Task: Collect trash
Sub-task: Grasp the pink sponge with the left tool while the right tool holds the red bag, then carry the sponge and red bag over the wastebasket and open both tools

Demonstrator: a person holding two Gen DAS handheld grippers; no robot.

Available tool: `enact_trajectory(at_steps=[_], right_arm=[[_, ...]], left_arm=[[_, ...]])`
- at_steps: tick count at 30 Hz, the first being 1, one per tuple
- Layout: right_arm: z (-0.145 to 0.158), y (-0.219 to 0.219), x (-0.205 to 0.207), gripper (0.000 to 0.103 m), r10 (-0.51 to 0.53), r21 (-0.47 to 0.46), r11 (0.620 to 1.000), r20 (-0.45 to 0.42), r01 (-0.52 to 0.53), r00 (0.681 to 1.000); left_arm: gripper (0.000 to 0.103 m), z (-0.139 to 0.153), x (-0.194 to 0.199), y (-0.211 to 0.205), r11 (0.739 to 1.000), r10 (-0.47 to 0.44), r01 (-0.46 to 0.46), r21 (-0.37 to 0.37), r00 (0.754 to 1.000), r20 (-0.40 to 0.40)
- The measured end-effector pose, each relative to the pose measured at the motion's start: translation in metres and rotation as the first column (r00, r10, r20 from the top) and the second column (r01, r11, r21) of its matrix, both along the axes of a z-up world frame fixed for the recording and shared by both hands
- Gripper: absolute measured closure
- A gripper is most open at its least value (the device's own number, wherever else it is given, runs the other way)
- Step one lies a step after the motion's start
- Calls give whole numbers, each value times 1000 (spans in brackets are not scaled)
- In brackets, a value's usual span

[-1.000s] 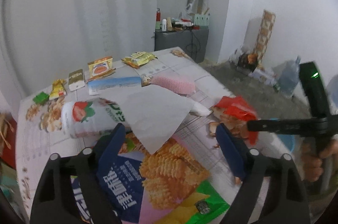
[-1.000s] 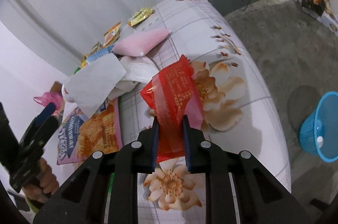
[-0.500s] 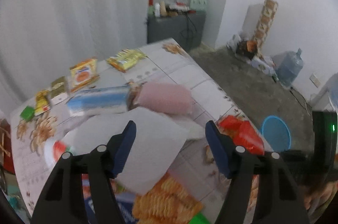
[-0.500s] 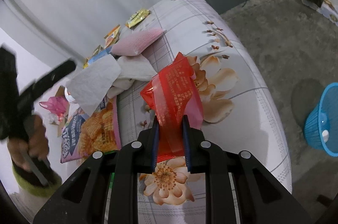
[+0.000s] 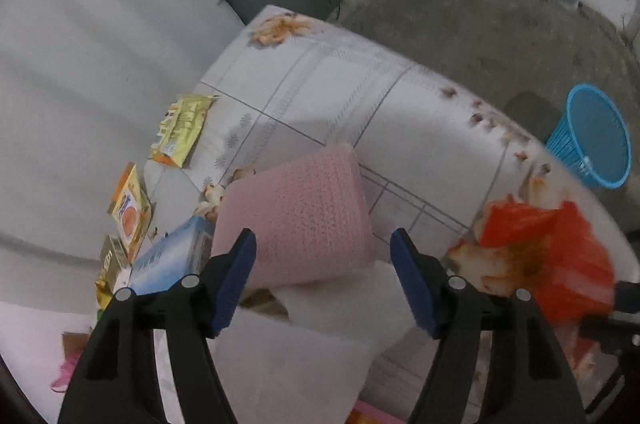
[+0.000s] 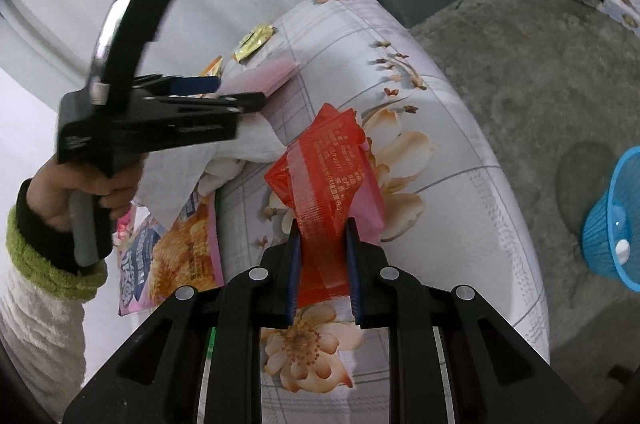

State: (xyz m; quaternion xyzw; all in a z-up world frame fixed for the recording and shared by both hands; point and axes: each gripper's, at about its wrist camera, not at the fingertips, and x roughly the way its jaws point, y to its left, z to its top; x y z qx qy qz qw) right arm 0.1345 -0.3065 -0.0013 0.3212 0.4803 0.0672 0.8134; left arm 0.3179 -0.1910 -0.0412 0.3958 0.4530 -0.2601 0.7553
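We see the right claw [image 6: 322, 256] clamped on the red wrapper [image 6: 328, 168] near the desk's [image 5: 420, 112] right edge — light, crinkly, slippery. Left claw [image 5: 322, 278], apart and empty, hovers over the pink sponge [image 5: 296, 220] mid-desk — soft; we'd pinch its near edge.

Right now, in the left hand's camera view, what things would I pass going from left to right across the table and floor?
Orange packet → yellow packet → pink pad → red wrapper → blue basket on the floor.

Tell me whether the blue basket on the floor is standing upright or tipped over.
Upright. The blue basket stands on the floor beside the table, its open mouth facing up, with a small white item visible inside.
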Motion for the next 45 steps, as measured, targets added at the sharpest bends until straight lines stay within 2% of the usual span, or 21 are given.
enact_trajectory(at_steps=[4, 9, 17, 28, 33, 38, 45], right_arm=[[-1, -2, 0, 85, 2, 6, 1000, 2, -2, 1000], [-2, -4, 1, 85, 1, 11, 1000, 5, -1, 1000], [0, -1, 1, 85, -2, 4, 1000, 7, 2, 1000], [7, 3, -5, 85, -2, -9, 1000, 21, 2, 1000], [13, 6, -9, 85, 1, -15, 1000, 36, 0, 999], [20, 7, -14, 85, -5, -17, 1000, 52, 6, 999], [28, 8, -23, 85, -15, -10, 1000, 71, 16, 997]], left_arm=[[36, -10, 4, -4, 999, -8, 7, 40, 1000, 31], [47, -15, -3, -7, 995, -50, 43, 87, 996, 74], [71, 4, -5, -4, 998, -52, 48, 36, 991, 120], [75, 41, -1, 21, 996, 13, 1, -87, 988, 156], [75, 63, -11, 35, 988, 37, -9, -151, 982, 186], [76, 90, -22, 52, 969, 72, -20, -247, 976, 205], [76, 122, -50, 74, 925, 97, -23, -379, 979, 177]])
